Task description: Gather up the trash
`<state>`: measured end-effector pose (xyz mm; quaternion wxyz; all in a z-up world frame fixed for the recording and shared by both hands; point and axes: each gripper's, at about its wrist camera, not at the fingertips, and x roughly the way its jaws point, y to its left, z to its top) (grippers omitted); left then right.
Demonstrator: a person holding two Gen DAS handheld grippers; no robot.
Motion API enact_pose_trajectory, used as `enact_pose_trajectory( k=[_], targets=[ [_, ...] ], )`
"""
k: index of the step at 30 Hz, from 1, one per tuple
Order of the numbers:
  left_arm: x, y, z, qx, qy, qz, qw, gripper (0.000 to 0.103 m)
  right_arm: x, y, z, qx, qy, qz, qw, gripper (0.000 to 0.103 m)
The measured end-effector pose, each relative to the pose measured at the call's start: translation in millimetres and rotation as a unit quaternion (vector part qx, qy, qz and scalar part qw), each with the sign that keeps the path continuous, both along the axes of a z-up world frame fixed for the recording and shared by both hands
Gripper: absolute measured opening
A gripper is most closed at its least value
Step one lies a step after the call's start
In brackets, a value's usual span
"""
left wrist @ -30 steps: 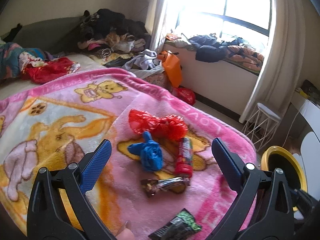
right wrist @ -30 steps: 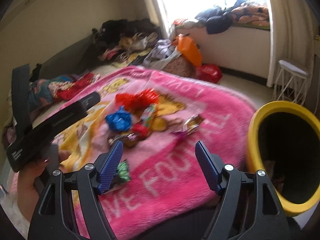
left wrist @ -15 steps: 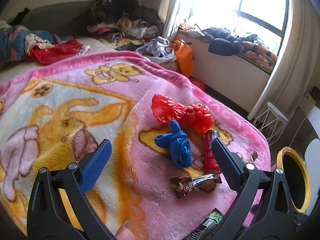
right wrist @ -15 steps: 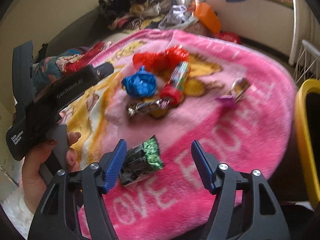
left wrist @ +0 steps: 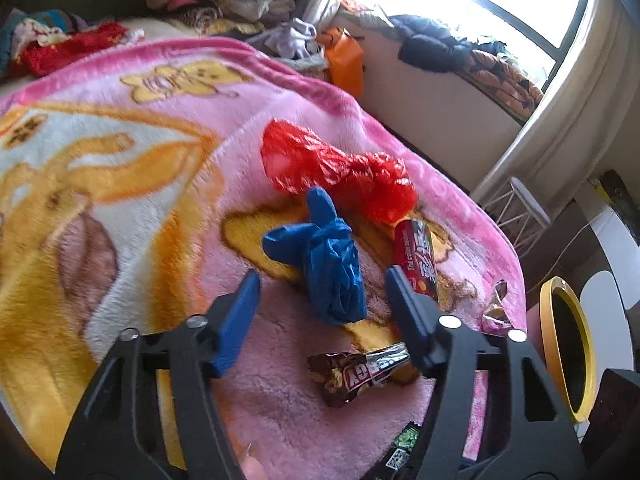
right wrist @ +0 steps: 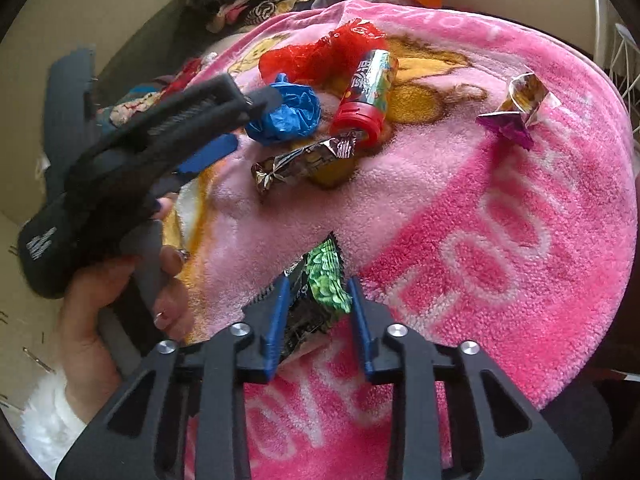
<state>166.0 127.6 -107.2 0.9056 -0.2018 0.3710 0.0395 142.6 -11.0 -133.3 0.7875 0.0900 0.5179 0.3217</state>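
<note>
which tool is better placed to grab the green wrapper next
Right. The right tool already has its open fingers on either side of the green wrapper; the left tool sits open around the blue bag.

Blue bag (left wrist: 332,268) hemmed by red tube (left wrist: 416,260) (bare blanket (left wrist: 100,200) leftward).

The crumpled glove (left wrist: 334,264) lies on the blanket (left wrist: 120,184) mid-bed, between the left gripper's (left wrist: 322,280) fingers. Behind it lies the plastic bag (left wrist: 340,168); to its right the tube (left wrist: 418,258); before it the bar wrapper (left wrist: 356,372). Near the bed's front edge, the snack packet (right wrist: 320,292) sits between the right gripper's (right wrist: 318,312) fingers; the bin (left wrist: 568,356) stands beyond the right edge.
</note>
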Motion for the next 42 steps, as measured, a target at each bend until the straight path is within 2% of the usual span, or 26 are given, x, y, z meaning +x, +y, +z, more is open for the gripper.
enact_pose_trajectory(
  k=[1,3,5,9,17,25,28,42],
  targets=[
    [1,-1,-1,-0.005,0.002,-0.002,1.0,0.044,0,-3,0,0.007,0.002,-0.002,1.0,0.023],
    [2,-3,-3,-0.008,0.004,-0.007,0.9999,0.027,-1,-7,2,0.016,0.002,-0.006,1.0,0.021],
    [1,-5,-4,0.0,0.005,-0.01,0.9999,0.015,-3,-12,3,0.026,0.003,-0.009,1.0,0.015],
    [-5,-9,0,0.007,-0.001,-0.007,1.0,0.008,-6,-19,9,0.052,-0.004,-0.008,0.999,0.008],
    [-25,-11,20,0.012,-0.034,0.003,0.9993,0.007,-14,-41,28,0.079,-0.053,-0.02,0.995,0.005],
    [-34,-24,49,0.021,-0.067,-0.016,0.9974,0.007,-24,-64,63,0.047,-0.162,-0.03,0.985,0.005],
    [-36,-32,55,0.019,-0.074,-0.028,0.9967,0.007,-22,-73,68,0.044,-0.186,-0.039,0.981,0.005],
    [-39,-82,73,0.026,-0.094,-0.087,0.9915,0.007,-8,-121,82,0.045,-0.224,-0.105,0.968,0.005]
  ],
)
